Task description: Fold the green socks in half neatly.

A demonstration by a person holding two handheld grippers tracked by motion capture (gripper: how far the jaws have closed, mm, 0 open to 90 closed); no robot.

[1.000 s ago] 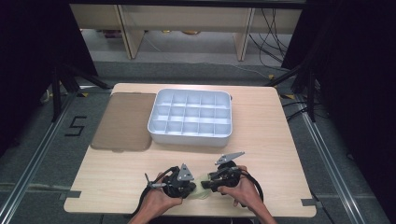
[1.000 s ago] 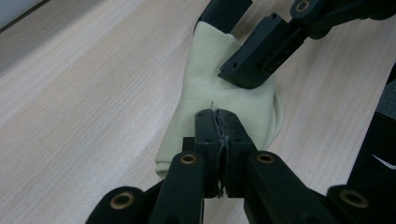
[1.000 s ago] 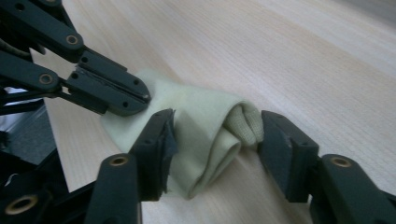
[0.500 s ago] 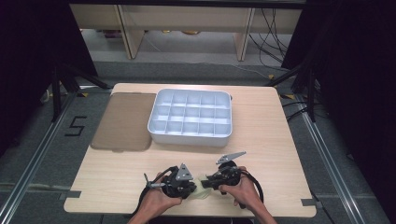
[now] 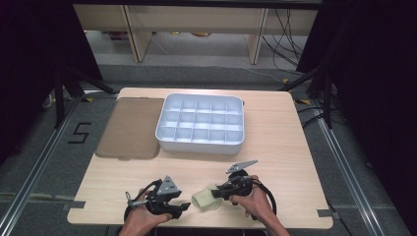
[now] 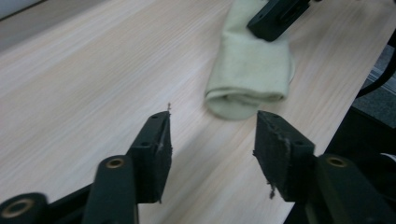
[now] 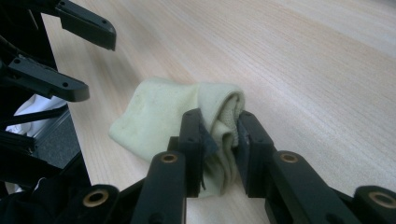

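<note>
Jaws of our right gripper (image 7: 218,135) clamp a folded pale-yellow sock (image 7: 159,116), which lies on the wooden table (image 5: 275,147) near its front edge. Our left gripper (image 6: 211,140) rests just beside the sock, its jaws spread apart on nothing. Farther back sits a white compartment tray (image 5: 200,142).

1. The small, soft, pale yellow rolled-up sock (image 5: 205,199) now lies out on the table between the two grippers. Before, it was tucked in between the hands and could hardly be seen.
2. The right gripper (image 7: 218,135) now has its black jaws squeezed on one end of the sock.
3. The left gripper (image 6: 211,140) has pulled back a little. Its jaws are wide apart, and the sock lies just past their tips.
</note>
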